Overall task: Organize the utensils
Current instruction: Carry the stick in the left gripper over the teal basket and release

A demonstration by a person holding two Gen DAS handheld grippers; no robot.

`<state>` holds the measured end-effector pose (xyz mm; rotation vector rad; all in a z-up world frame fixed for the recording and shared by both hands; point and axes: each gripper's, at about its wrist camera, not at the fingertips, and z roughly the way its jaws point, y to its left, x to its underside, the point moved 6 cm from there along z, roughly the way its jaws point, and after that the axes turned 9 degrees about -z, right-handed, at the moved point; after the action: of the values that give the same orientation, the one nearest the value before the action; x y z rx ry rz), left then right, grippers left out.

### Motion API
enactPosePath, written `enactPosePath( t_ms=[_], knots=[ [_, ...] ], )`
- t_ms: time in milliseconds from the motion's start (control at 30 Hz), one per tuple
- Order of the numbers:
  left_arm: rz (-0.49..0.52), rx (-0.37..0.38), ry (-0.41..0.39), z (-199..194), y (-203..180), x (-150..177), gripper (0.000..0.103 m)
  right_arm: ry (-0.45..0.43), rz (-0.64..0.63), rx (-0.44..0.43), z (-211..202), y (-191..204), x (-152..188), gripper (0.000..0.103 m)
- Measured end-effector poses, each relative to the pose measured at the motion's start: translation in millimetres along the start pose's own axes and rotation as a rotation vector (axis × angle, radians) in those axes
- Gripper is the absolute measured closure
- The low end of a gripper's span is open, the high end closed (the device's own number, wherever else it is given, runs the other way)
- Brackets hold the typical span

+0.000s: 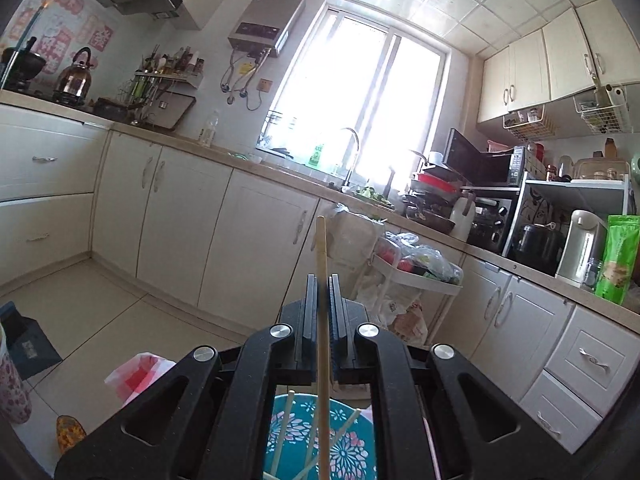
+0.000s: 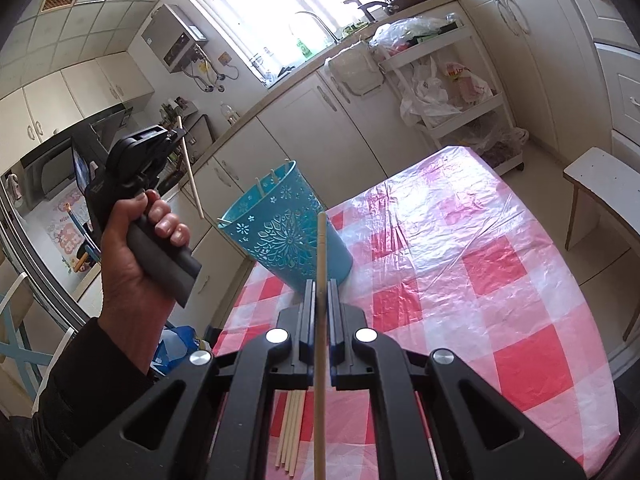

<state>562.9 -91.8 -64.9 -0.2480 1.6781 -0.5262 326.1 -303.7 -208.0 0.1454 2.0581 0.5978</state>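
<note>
My left gripper (image 1: pixel 323 280) is shut on a wooden chopstick (image 1: pixel 322 248) that stands upright between its jaws. Straight below it, the teal flower-patterned cup (image 1: pixel 352 452) holds several chopsticks. In the right wrist view, a hand holds the left gripper (image 2: pixel 180 133) up and to the left of the teal cup (image 2: pixel 288 236), with its chopstick (image 2: pixel 192 178) slanting down toward the rim. My right gripper (image 2: pixel 321 284) is shut on another chopstick (image 2: pixel 321 248), just in front of the cup. Several loose chopsticks (image 2: pixel 290 432) lie on the table under the right gripper.
The cup stands near the left edge of a table with a red-and-white checked cloth (image 2: pixel 480 280). A white stool (image 2: pixel 600 176) is at the right. A white trolley with bags (image 2: pixel 448 80) stands by the cabinets, and a chair (image 2: pixel 16 320) is at the left.
</note>
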Motion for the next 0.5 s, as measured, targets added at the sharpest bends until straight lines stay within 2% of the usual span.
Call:
enactPosePath(
  t_ms=[200,333,500],
  knots=[
    [0.036,-0.074,-0.027,18,9,18,0.098,0.016,0.015,-0.013,16,-8,5,0.097],
    [0.067,-0.083,0.000,21,9,37,0.098,0.021,0.026,-0.019,23,-10,6,0.097],
    [0.049,-0.097,0.062,21,20,52,0.098,0.019,0.025,-0.018,23,-9,6,0.097]
  ],
)
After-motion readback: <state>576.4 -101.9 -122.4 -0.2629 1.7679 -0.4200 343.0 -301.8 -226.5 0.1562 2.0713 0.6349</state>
